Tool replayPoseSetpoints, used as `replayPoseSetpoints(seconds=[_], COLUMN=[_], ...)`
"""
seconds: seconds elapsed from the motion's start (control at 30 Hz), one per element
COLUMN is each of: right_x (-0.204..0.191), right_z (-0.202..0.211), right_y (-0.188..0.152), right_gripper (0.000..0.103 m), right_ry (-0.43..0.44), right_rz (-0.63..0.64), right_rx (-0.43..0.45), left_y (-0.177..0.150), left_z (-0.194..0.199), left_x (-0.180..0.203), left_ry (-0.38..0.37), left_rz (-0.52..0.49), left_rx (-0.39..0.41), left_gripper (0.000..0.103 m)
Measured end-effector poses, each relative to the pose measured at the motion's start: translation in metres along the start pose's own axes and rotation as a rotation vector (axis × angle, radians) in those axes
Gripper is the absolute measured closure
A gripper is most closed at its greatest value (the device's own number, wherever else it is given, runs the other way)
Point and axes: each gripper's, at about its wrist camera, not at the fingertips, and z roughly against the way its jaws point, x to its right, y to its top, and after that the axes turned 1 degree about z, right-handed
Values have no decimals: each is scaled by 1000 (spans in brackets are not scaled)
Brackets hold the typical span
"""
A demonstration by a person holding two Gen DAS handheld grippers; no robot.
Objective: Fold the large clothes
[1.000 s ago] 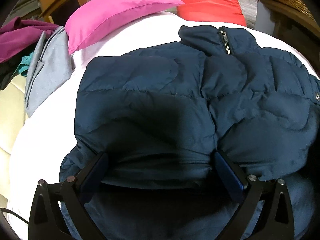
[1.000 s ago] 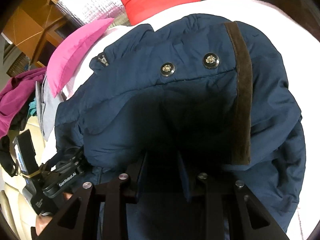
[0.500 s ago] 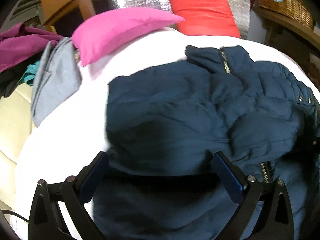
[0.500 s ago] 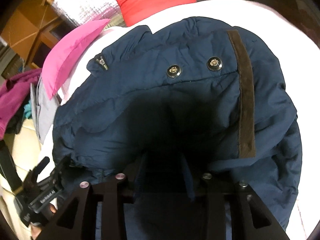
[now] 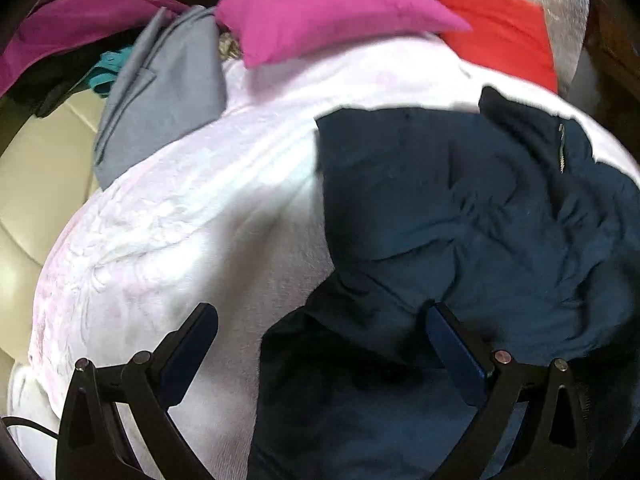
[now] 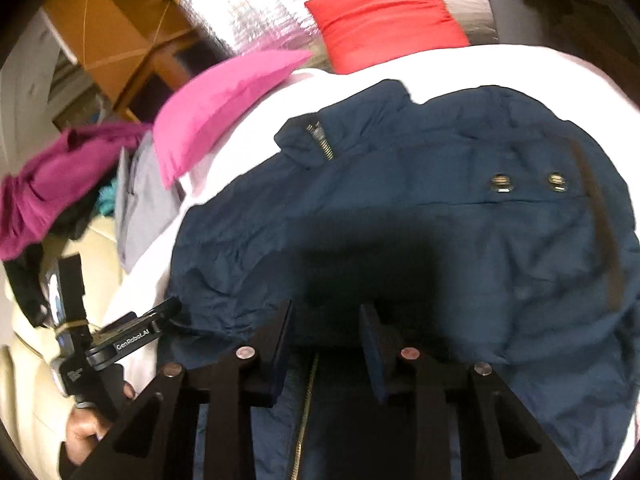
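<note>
A navy puffer jacket [image 5: 460,208] lies folded on a white bedspread [image 5: 168,220]. Its collar zip and two snap buttons [image 6: 528,182] face up in the right wrist view. My left gripper [image 5: 320,310] hangs wide open over the jacket's left edge: one finger is above bare bedspread, the other above navy fabric, and nothing is gripped. In the right wrist view one of its fingers [image 6: 152,324] shows at the lower left, with a hand [image 6: 84,432] holding that gripper. My right gripper [image 6: 326,312] hovers over the jacket's near fold [image 6: 400,248]. Its jaws are narrow and closing, with a gap between them and no fabric pinched.
A pink pillow [image 5: 320,12] and a red pillow [image 5: 500,28] lie at the far end of the bed against a silver quilted panel [image 6: 260,12]. Grey [image 5: 168,88] and purple [image 5: 72,20] clothes are piled at the left edge, over a cream cushion [image 5: 32,184].
The left gripper has slid left off the jacket, so bare bedspread now shows between its fingers. The right gripper has drawn back and up, and the jacket looks farther away.
</note>
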Motion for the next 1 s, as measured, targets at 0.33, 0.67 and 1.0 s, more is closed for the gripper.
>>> replayPoseSetpoints(seconds=[0.33,0.67,1.0], right_x=[45,167,164], right_z=[17,92,48], right_y=[7,20,24], right_gripper=[66,25,40], right_ry=[120,-48,-61], right_rz=[-106,-343,-330], right_rx=[-81,181,93], left_y=[3,16,9], left_z=[7,0,-23], left_x=[-24,-53,-31], left_ry=[-70,-117,-157], left_rz=[107,198,178], left_rx=[-46,-52,-119], left_gripper=[0,0,0])
